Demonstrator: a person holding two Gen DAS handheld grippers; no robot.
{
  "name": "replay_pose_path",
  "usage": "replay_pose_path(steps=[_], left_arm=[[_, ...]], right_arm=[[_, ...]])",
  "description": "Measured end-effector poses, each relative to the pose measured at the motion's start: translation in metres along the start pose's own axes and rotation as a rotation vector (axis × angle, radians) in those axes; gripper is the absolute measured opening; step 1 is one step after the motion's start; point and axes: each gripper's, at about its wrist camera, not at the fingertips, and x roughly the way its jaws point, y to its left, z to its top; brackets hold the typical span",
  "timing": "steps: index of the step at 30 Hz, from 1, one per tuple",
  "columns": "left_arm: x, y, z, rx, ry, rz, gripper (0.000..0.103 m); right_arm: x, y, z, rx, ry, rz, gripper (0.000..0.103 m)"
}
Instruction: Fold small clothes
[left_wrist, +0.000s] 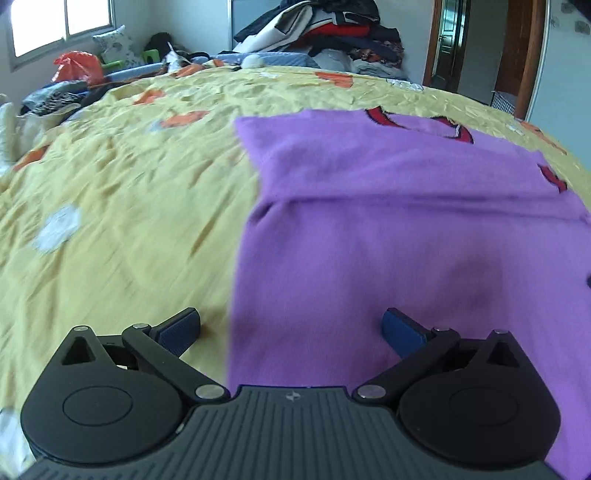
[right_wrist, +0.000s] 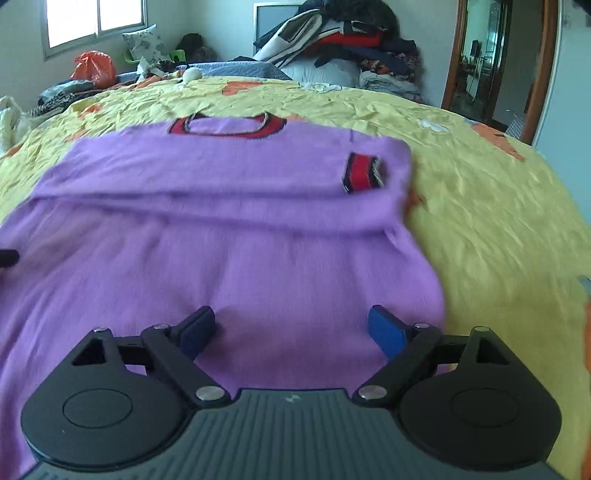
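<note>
Purple knitwear, a small sweater (right_wrist: 221, 229), lay flat on the yellow bedspread (right_wrist: 498, 206) with its red-and-black collar (right_wrist: 227, 127) at the far end. Both sleeves looked already folded in across the chest, one striped cuff (right_wrist: 362, 173) resting on top near the right side, so I judged the long fold from hem to collar was what remained.

It read as a soft, light knit that would drape and sag rather than hold a line, and probably cling a little to the crumpled sheet. I reckoned the hem corners nearest me were the places to pinch, one per side, through all layers so the tucked sleeves would not slide out.

My left tool (left_wrist: 291, 328) stood wide open with nothing in it, straddling the sweater's left edge: one finger over bare bedspread, the other over purple. My right tool (right_wrist: 291, 326) was equally wide and empty, both fingers above the fabric close to its right edge. I could not tell whether either touched the cloth.

To the left and right of the sweater the bedspread lay open, giving room to swing. A pile of clothes (right_wrist: 340, 37) sat well beyond the collar at the far end of the bed, and an orange bag (right_wrist: 94, 66) in the far left corner.
</note>
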Motion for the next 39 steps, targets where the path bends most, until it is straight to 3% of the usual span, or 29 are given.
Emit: replay_pose_path(steps=[6, 7, 10, 12, 15, 19, 20, 22, 23, 30, 34, 39], left_arm=[[-0.038, 0.017, -0.040, 0.019, -0.010, -0.010, 0.103], [-0.043, 0.019, -0.043, 0.023, 0.002, -0.006, 0.103], [-0.066, 0.019, -0.045, 0.039, 0.024, 0.022, 0.103], [-0.080, 0.006, -0.046, 0.034, -0.020, -0.014, 0.103], [-0.081, -0.032, -0.046, 0.021, -0.026, -0.128, 0.103], [-0.069, -0.083, -0.066, 0.141, 0.011, -0.108, 0.103], [-0.072, -0.080, -0.073, 0.127, -0.022, -0.113, 0.103], [-0.078, -0.067, -0.087, 0.116, -0.046, -0.114, 0.103], [-0.082, -0.059, -0.094, 0.110, -0.062, -0.110, 0.103], [-0.113, -0.012, -0.127, 0.051, -0.065, -0.096, 0.103], [-0.120, 0.020, -0.140, -0.025, -0.053, -0.118, 0.103], [-0.122, 0.022, -0.141, -0.045, -0.047, -0.166, 0.103]], right_arm=[[-0.046, -0.006, -0.045, -0.062, 0.007, 0.038, 0.092], [-0.053, -0.009, -0.051, -0.055, 0.014, 0.046, 0.096], [-0.072, -0.017, -0.056, -0.085, 0.066, 0.059, 0.096], [-0.086, -0.014, -0.052, -0.049, 0.023, 0.061, 0.096], [-0.084, 0.012, -0.039, -0.015, -0.033, 0.149, 0.097], [-0.061, 0.065, -0.043, -0.067, -0.004, 0.214, 0.097], [-0.057, 0.076, -0.050, -0.120, 0.024, 0.203, 0.099], [-0.067, 0.082, -0.067, -0.214, -0.028, 0.158, 0.103], [-0.070, 0.071, -0.072, -0.170, -0.008, 0.192, 0.103], [-0.105, 0.025, -0.109, -0.175, 0.000, 0.169, 0.103], [-0.123, 0.018, -0.123, -0.168, -0.026, 0.188, 0.103], [-0.132, 0.014, -0.127, -0.159, -0.044, 0.156, 0.103]])
